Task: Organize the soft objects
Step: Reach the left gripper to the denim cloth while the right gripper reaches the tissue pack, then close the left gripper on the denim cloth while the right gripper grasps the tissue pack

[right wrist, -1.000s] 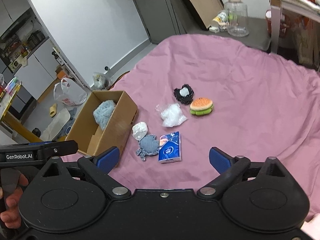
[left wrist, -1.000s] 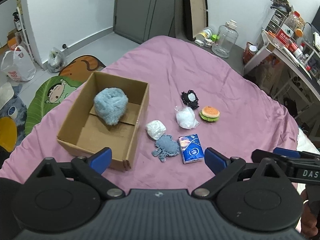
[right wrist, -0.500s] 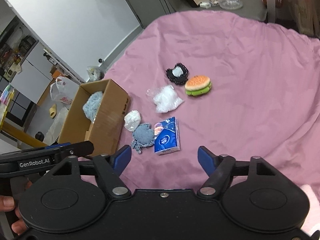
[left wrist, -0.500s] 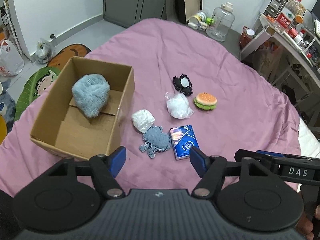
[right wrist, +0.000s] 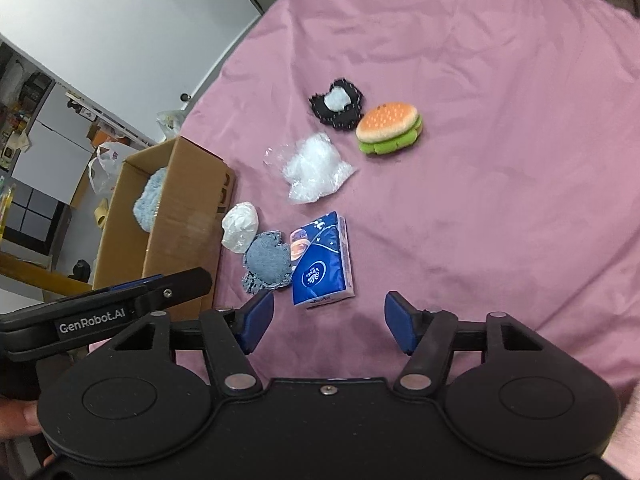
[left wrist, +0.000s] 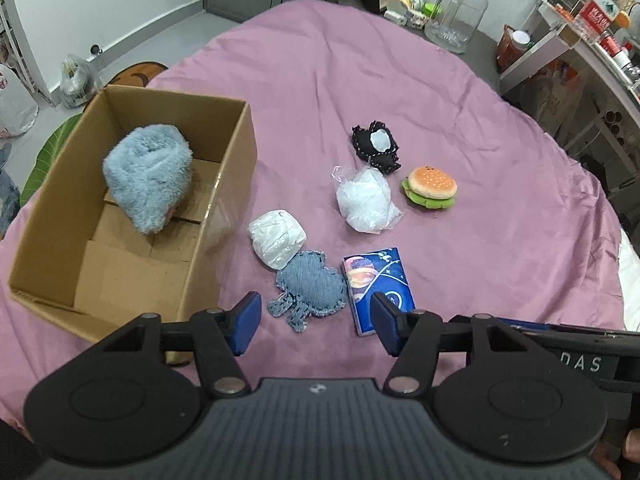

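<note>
Soft toys, a tissue pack [left wrist: 378, 290] and a denim patch [left wrist: 310, 288] lie mid-bed beside a cardboard box [left wrist: 224, 216], both grippers' jaws wide, empty.

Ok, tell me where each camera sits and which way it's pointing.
Left wrist: on the left gripper, looking down past its open fingers at the cardboard box and denim patch; the other gripper shows at lower right.
Right wrist: on the right gripper, fingers open, aimed at the tissue pack; the left gripper and a fingertip show at left.
Shared: box, burger toy, pink sheet.
</note>
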The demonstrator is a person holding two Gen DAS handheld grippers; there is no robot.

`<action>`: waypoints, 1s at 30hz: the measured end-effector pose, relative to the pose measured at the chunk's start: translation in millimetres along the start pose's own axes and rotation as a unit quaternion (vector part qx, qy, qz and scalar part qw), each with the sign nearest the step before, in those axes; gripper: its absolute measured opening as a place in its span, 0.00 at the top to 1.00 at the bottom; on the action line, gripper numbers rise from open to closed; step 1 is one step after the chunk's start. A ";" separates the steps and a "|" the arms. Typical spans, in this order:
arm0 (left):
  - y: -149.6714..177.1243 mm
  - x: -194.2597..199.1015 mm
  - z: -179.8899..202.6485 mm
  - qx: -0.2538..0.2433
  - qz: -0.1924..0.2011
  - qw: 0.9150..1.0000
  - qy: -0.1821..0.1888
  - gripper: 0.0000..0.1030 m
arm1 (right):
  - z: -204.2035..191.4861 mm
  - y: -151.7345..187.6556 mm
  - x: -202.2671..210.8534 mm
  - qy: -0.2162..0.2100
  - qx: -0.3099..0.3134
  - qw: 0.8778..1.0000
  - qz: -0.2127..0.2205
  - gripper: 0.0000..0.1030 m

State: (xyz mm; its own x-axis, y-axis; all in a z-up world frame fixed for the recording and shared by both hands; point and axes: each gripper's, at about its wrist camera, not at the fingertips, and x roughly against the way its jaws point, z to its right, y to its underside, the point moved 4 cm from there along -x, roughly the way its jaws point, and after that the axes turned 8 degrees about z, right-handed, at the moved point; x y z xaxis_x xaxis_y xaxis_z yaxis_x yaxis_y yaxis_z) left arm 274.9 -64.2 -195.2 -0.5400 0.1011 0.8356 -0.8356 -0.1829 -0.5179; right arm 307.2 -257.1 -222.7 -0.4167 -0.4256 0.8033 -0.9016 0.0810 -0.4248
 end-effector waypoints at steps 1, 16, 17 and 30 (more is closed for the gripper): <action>-0.8 -4.4 -0.4 0.001 -0.004 1.000 0.000 0.46 | 1.7 -1.0 -5.2 -0.001 -0.005 1.000 -0.005 0.42; 7.7 -71.1 6.0 0.006 -0.059 0.998 -0.010 0.56 | 23.0 -4.0 -68.4 -0.010 -0.055 0.996 -0.068 0.56; 8.3 -74.4 5.1 0.007 -0.060 0.998 -0.011 0.56 | 24.5 -3.7 -72.3 -0.012 -0.060 0.995 -0.073 0.58; 12.8 -98.4 -5.1 0.027 -0.076 0.997 -0.021 0.61 | 34.7 -9.7 -97.4 -0.060 -0.107 0.989 -0.086 0.62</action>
State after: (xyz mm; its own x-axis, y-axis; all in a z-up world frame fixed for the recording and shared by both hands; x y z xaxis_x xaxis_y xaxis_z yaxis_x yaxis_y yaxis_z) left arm 316.8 -71.5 -284.9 -0.4024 0.0910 0.9110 -0.9001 -0.2210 -0.3755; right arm 360.5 -247.8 -311.4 -0.2492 -0.5520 0.7958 -0.9674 0.1808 -0.1775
